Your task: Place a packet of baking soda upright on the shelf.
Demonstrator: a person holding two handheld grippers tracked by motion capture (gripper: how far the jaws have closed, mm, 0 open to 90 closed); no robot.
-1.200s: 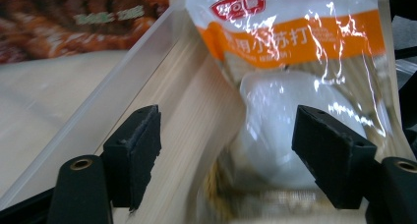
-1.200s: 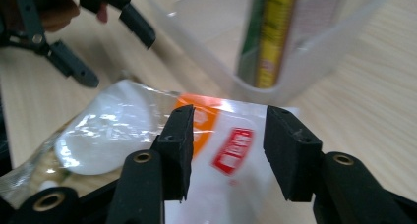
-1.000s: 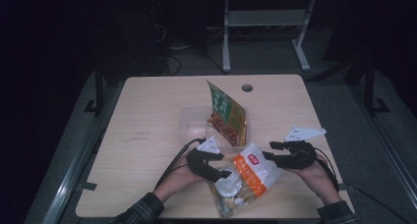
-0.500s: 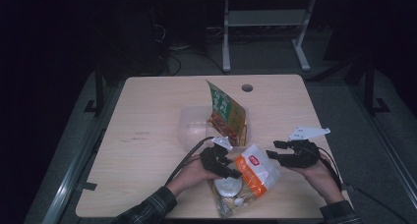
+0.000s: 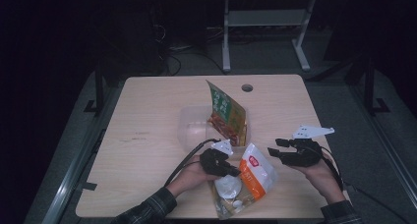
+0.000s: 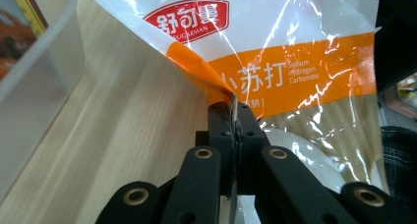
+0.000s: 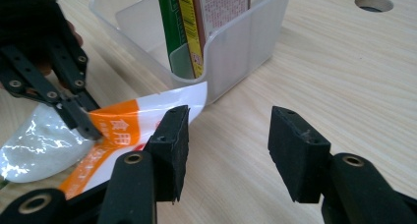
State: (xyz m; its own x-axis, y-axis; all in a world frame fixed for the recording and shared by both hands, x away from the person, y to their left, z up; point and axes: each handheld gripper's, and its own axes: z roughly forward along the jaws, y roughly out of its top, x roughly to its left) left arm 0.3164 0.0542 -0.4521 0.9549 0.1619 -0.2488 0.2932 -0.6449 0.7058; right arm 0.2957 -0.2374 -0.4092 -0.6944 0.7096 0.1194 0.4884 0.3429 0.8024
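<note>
A white and orange bag of baking soda (image 5: 256,176) (image 6: 295,62) (image 7: 133,123) lies at the near edge of the table, just in front of a clear plastic bin (image 5: 194,128). My left gripper (image 5: 235,172) (image 6: 234,111) has just been closing, and its jaws are now shut on the bag's folded left edge. It also shows in the right gripper view as the left gripper (image 7: 86,128), pinching the bag. My right gripper (image 5: 273,146) (image 7: 226,121) is open just right of the bag; its left jaw is close to the bag's corner and nothing lies between the pads.
The clear bin (image 7: 236,42) (image 6: 29,76) holds a green and orange packet (image 5: 225,111) (image 7: 196,17) standing on end. A clear bag with white contents (image 5: 228,192) lies under the soda bag. A cable hole (image 5: 247,88) sits at the far side of the table.
My left gripper moved right onto the bag's edge and its jaws closed on it. The right gripper stayed where it was.
</note>
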